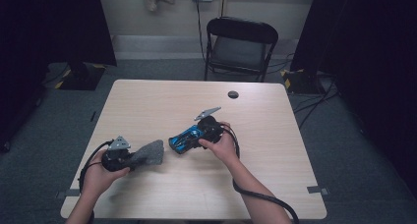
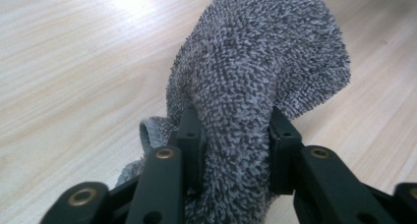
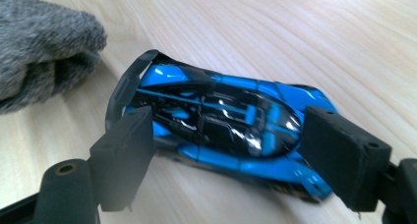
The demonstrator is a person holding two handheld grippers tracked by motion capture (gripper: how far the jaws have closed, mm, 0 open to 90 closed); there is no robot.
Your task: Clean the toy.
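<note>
A pale wooden desk (image 1: 147, 101) takes up the middle of the high view, with a small round dark grommet (image 1: 233, 94) near its far edge. Beyond that edge a black folding chair (image 1: 240, 46) stands on the grey floor.

On the near half of the desk, the person's left hand (image 1: 101, 177) holds the left gripper (image 1: 129, 156), and the right hand (image 1: 222, 146) holds the right gripper (image 1: 196, 134). The two grippers point toward each other across a small gap.

A grey terry cloth (image 1: 150, 153) sticks out of the left gripper toward the middle of the desk. In the left gripper view the cloth (image 2: 255, 71) rises in a folded, rounded bundle between the two black jaws, and both pads press into its sides, so the jaws grip the cloth. A loose fold of it hangs down to the left of the jaws, above the desk surface.

A blue and black toy car (image 1: 186, 138) lies just beside the cloth's tip, at the front of the right gripper. In the right gripper view the toy car (image 3: 221, 121) sits crosswise between the jaws, its top turned toward the camera, one pad at its tail end and the other at its nose. The pads touch both ends, so the jaws hold the car lengthwise. The cloth's tip (image 3: 44, 47) shows at the upper left of that view, near the car's rear wing but apart from it.
</note>
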